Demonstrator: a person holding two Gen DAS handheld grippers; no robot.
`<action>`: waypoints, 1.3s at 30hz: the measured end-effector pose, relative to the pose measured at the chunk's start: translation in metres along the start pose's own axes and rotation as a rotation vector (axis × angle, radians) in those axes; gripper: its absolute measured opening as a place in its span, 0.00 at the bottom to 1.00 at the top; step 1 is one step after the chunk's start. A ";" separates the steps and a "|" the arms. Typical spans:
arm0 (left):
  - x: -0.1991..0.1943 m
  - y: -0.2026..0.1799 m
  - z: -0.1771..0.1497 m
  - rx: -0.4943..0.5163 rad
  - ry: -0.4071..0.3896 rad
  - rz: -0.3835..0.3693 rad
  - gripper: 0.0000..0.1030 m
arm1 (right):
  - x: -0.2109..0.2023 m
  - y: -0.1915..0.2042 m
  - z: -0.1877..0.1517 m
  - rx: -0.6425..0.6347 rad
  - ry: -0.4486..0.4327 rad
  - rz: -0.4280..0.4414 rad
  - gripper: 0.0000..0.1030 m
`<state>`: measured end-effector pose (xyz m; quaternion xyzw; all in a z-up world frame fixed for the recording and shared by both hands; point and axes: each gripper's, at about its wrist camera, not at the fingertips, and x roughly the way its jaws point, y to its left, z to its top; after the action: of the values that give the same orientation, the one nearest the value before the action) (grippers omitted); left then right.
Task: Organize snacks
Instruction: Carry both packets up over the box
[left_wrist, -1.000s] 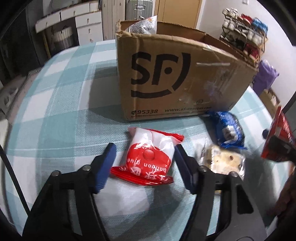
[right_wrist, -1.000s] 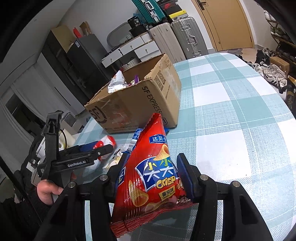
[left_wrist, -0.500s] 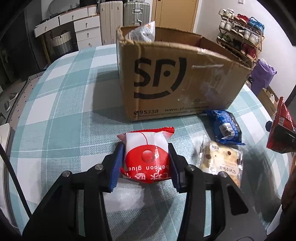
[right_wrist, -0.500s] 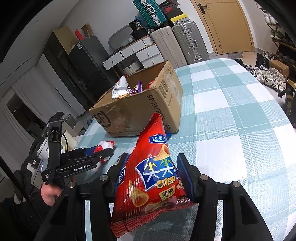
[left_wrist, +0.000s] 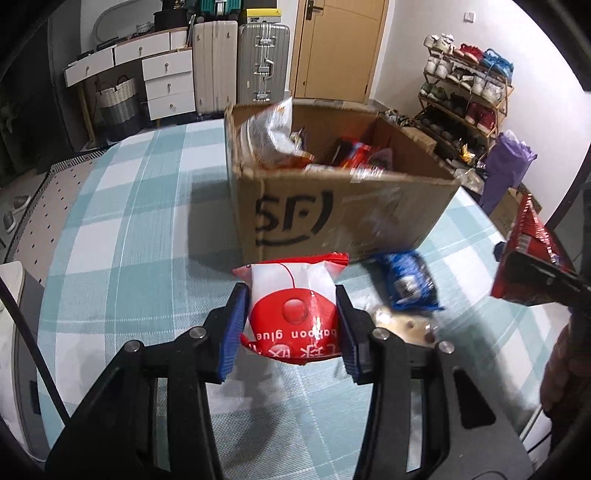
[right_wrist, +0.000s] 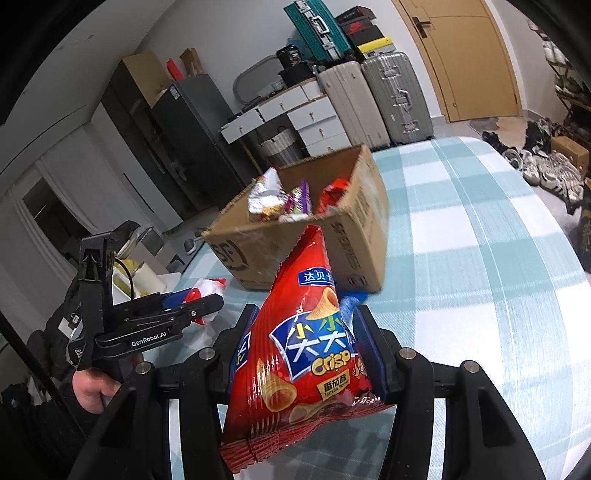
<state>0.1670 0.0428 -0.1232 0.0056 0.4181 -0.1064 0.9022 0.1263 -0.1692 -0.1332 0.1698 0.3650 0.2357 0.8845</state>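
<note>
Left wrist view: our left fingers (left_wrist: 291, 325) clamp the red pouch (left_wrist: 293, 310), right fingers (right_wrist: 304, 350) clamp crisps (right_wrist: 295, 354); next, carry both to the box (left_wrist: 332, 199) at twelve o'clock.

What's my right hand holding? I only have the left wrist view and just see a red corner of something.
Observer: The right gripper is shut on a red chip bag marked Crisp, tomato flavour.
Operator: What sits right of the silver packet in the box?
Observer: In the cardboard box, a purple-edged packet beside it.
Operator: Is a hand visible on the left gripper?
Observer: Yes, a hand grips its handle, below the left gripper.
</note>
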 end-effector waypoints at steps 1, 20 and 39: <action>-0.004 -0.001 0.004 0.002 -0.007 -0.005 0.41 | 0.000 0.003 0.005 -0.009 -0.004 0.006 0.51; -0.060 -0.023 0.104 0.023 -0.093 -0.092 0.41 | 0.003 0.038 0.100 -0.073 -0.056 0.067 0.51; -0.005 -0.018 0.197 -0.005 -0.025 -0.099 0.41 | 0.049 0.043 0.178 -0.082 -0.052 0.038 0.51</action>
<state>0.3087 0.0062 0.0098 -0.0187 0.4066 -0.1498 0.9011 0.2735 -0.1296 -0.0207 0.1464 0.3286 0.2629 0.8953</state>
